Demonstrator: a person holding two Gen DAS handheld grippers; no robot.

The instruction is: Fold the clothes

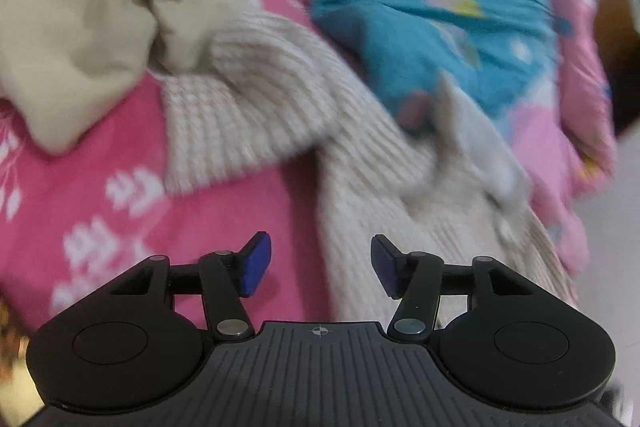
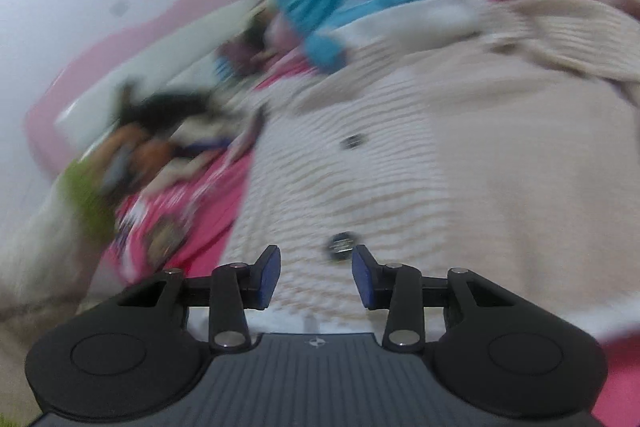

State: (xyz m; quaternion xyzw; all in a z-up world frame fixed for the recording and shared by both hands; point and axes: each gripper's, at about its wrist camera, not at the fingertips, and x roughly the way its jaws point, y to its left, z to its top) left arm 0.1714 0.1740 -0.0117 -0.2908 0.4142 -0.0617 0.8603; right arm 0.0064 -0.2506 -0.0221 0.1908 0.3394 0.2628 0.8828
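Cream cardigan (image 2: 420, 155) – button line runs upward.

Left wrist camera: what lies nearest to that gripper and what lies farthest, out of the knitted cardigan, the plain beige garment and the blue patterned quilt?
From the left gripper:
1. Knitted cardigan, directly ahead, running under the fingers.
2. Plain beige garment, crumpled at upper left.
3. Blue patterned quilt, upper right, at the back.
The last two are close; blur makes that ranking tentative.
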